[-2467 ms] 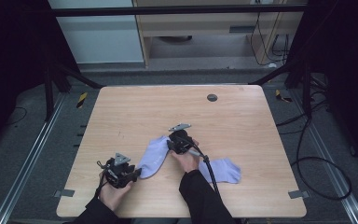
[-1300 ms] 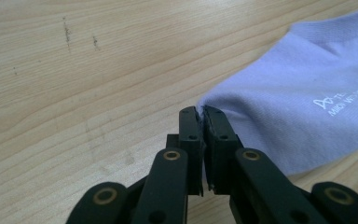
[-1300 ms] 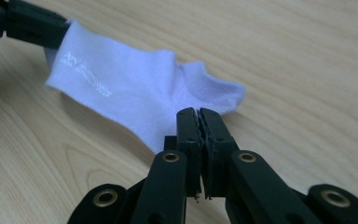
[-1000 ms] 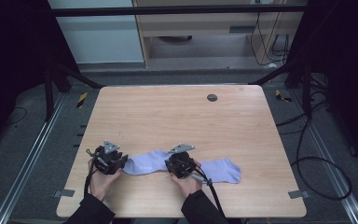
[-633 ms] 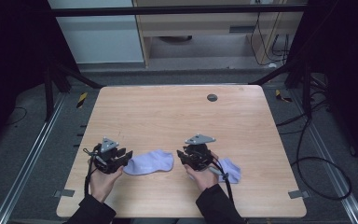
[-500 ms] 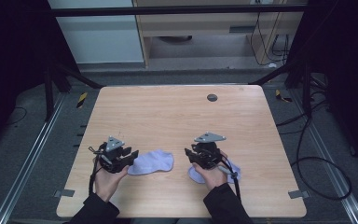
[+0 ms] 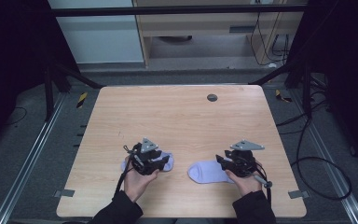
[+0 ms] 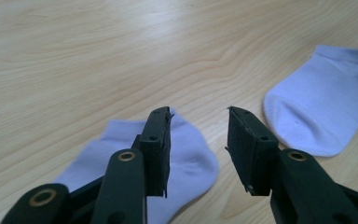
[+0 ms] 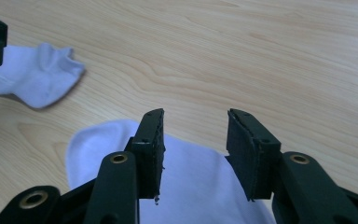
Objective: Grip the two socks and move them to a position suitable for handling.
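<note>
On the table's (image 7: 182, 116) near edge, left gripper (image 7: 154, 162) sits over the left sock (image 8: 177, 161), jaws spread, nothing pinched; they've just been opening. Sock lies flat under them. A second ago the two socks overlapped mid-table; now they're apart. Right sock (image 7: 207, 171) lies flat under the right gripper (image 7: 223, 164), jaws likewise just opened, holding nothing.

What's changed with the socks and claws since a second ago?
The socks, then overlapping mid-table, now lie apart: left sock under the left claw, right sock by the right claw. Both claws moved outward; their jaws have just been opening, nothing pinched. The table is unchanged.
</note>
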A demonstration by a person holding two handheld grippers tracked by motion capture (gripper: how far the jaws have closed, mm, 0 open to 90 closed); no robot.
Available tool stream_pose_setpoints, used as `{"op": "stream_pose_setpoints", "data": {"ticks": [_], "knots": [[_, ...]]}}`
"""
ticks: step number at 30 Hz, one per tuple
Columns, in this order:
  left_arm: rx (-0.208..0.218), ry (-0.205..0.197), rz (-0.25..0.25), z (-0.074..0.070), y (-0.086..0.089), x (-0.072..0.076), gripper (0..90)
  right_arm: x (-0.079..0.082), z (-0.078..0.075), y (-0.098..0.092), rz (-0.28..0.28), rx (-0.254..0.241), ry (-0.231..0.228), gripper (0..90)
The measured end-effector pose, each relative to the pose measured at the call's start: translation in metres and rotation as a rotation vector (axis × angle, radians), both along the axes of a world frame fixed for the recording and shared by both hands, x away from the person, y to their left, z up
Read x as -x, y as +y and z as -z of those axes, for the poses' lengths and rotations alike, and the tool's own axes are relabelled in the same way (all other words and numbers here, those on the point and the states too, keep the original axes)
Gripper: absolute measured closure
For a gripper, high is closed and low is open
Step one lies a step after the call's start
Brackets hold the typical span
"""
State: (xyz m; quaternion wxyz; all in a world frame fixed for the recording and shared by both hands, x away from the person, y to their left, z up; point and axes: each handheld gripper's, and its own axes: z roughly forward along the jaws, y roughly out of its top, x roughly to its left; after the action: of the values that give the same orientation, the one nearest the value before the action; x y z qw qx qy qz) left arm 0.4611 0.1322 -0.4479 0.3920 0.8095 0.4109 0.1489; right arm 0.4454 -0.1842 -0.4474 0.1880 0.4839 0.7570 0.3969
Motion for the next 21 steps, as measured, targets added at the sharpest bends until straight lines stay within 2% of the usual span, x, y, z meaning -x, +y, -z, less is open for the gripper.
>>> {"op": "stream_pose_setpoints", "data": {"ticks": [10, 12, 21], "knots": [[-0.024, 0.033, 0.059, 0.017, -0.039, 0.0, 57.8, 0.006, 0.016, -0.039, 0.045, 0.02, 0.008, 55.3], [-0.043, 0.03, 0.068, 0.022, -0.046, 0.0, 57.5, 0.006, 0.019, -0.044, 0.06, 0.018, 0.017, 55.3], [-0.078, 0.044, 0.088, 0.036, -0.066, -0.002, 55.5, 0.001, 0.033, -0.049, 0.063, 0.015, 0.052, 55.2]]}}
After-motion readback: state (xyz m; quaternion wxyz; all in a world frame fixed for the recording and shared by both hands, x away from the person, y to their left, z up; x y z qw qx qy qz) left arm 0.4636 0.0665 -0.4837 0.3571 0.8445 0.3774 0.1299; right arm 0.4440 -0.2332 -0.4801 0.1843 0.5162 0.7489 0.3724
